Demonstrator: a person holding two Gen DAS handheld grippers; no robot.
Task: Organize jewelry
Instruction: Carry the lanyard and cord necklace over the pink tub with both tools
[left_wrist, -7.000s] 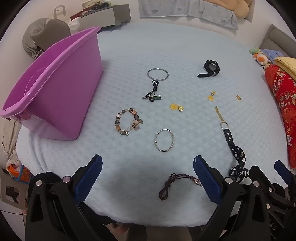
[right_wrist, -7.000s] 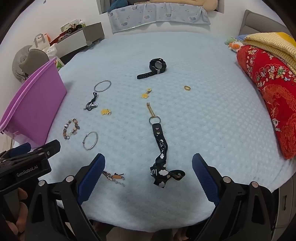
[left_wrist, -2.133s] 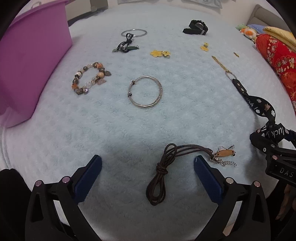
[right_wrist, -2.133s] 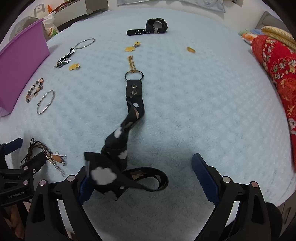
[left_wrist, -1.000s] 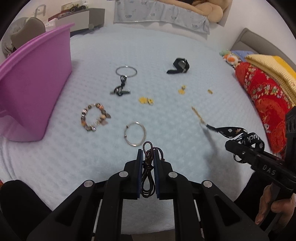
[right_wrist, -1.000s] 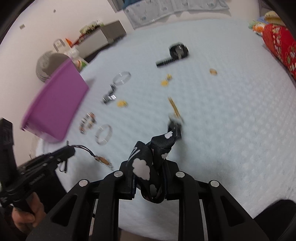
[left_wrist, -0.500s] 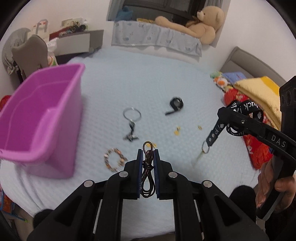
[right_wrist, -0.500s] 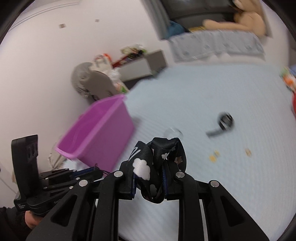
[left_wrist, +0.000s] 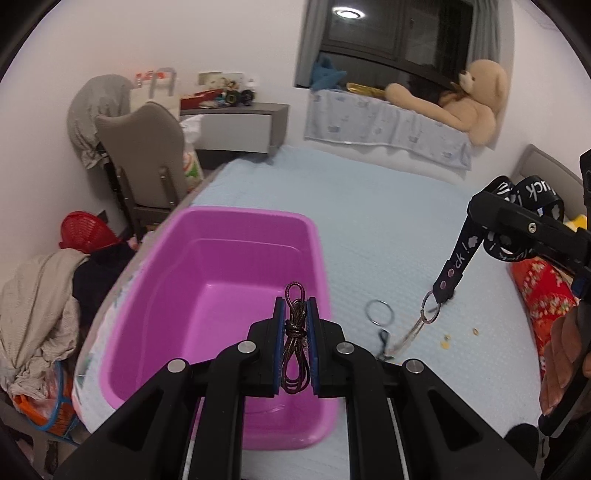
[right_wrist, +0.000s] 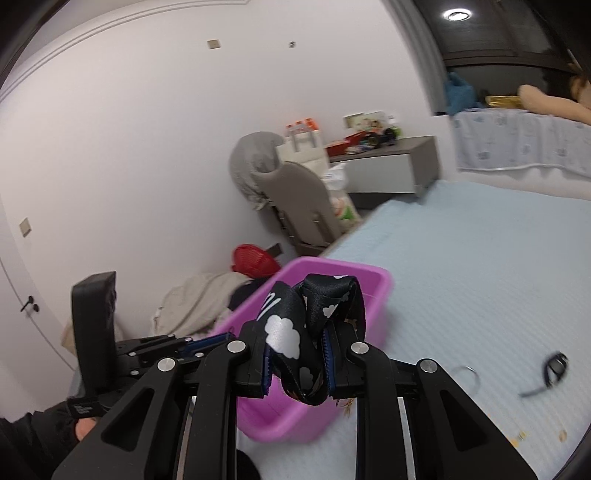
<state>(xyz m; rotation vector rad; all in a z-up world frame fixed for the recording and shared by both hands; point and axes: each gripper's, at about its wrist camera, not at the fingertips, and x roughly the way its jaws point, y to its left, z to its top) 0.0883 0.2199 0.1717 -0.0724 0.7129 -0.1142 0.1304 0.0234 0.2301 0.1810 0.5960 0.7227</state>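
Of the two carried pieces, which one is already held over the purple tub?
The brown cord necklace in the left gripper: the purple tub lies right behind it. The black cloud-print strap in the right gripper hangs over the bedspread instead.

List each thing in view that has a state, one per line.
left gripper: shut on the cord necklace, above the tub
right gripper: shut on the lanyard, lifted
purple tub: empty
ring bangle: lying on the bed
watch: lying on the bed

A tub (left_wrist: 236, 266) is sitting on the bed's (left_wrist: 388, 221) left edge; a ring (left_wrist: 379, 312) is lying to its right, a chair (left_wrist: 147, 155) standing behind.
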